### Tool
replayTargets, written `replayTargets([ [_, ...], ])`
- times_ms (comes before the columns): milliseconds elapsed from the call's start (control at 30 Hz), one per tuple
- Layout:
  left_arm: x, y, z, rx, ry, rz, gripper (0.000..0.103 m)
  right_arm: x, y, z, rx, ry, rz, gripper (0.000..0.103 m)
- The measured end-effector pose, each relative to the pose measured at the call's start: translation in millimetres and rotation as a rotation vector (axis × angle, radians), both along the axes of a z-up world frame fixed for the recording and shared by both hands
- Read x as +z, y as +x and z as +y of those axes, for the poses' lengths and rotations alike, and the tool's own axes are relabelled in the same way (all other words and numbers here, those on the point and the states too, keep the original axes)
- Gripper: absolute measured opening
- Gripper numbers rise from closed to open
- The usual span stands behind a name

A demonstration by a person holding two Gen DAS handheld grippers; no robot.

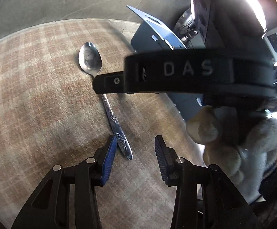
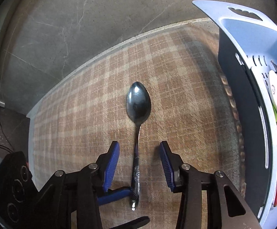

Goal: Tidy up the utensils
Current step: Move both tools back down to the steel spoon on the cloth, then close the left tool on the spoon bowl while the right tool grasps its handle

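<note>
A metal spoon (image 1: 90,59) with an embossed handle lies on a checked cloth (image 1: 33,95). My left gripper (image 1: 135,143) is open, low over the handle's end, its left pad touching or nearly touching the handle. My right gripper (image 2: 139,148) is open and straddles the spoon (image 2: 138,103) at mid-handle, fingers apart on both sides. In the left wrist view the right gripper's black body crosses above the spoon's neck. A blue utensil caddy (image 2: 252,99) stands to the right, holding chopsticks and other utensils.
The cloth covers a counter whose pale edge (image 2: 100,55) runs along the far side, with grey floor beyond. The caddy also shows in the left wrist view (image 1: 148,38). A gloved hand (image 1: 233,143) holds the right gripper.
</note>
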State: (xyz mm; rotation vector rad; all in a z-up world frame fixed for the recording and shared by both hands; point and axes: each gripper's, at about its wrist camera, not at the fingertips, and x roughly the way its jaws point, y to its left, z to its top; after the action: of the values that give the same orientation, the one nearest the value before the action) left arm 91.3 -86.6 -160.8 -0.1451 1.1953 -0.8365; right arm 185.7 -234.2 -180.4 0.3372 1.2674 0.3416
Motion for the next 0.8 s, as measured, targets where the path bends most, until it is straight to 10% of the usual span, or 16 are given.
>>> replayTargets([
  [333, 40.8, 45.4, 62.3, 0.144, 0.101, -0.076, 0.039, 4.8, -26.8, -3.1, 0.018, -0.024, -0.043, 0.04],
  [800, 10.3, 103.9, -31.0, 0.12, 0.306, -0.141, 0.053, 2.8, -61.8, 11.1, 0.0, -0.12, -0.13, 0.032],
])
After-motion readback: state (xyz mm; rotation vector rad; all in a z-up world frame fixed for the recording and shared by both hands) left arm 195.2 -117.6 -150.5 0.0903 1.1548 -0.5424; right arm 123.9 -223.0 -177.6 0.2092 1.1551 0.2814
